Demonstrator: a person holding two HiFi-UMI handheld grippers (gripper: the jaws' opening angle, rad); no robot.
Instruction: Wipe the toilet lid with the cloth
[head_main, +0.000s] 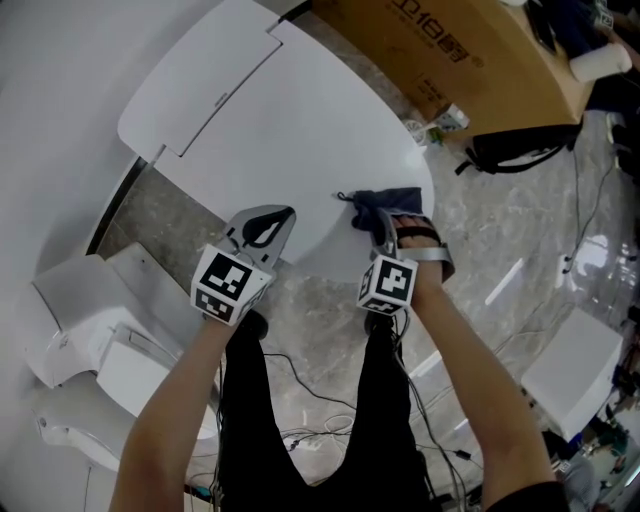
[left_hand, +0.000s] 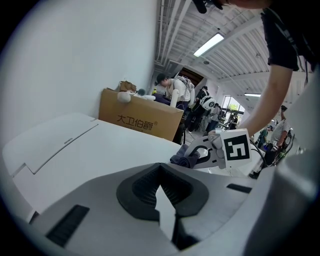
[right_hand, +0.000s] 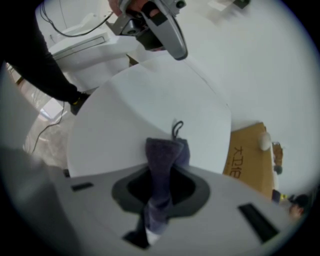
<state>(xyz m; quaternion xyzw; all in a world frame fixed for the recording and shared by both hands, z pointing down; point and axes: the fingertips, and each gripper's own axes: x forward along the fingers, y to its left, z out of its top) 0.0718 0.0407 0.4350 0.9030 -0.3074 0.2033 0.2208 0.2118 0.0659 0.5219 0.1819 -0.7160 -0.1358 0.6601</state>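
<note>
The white toilet lid (head_main: 300, 130) is closed and fills the middle of the head view. A dark blue cloth (head_main: 385, 200) lies bunched on its front right edge, with my right gripper (head_main: 388, 222) shut on it. In the right gripper view the cloth (right_hand: 162, 165) runs out from between the jaws onto the lid (right_hand: 150, 100), its hanging loop at the far end. My left gripper (head_main: 290, 211) hovers at the lid's front edge, shut and holding nothing. From the left gripper view, its closed tips (left_hand: 160, 166) point across the lid (left_hand: 100, 150) towards the cloth (left_hand: 184, 160).
A cardboard box (head_main: 450, 60) stands behind the toilet at the right, with a black bag (head_main: 520, 150) beside it. Other white fixtures (head_main: 90, 330) sit at the left, and a white box (head_main: 570, 370) at the right. Cables (head_main: 310, 400) trail over the marbled floor.
</note>
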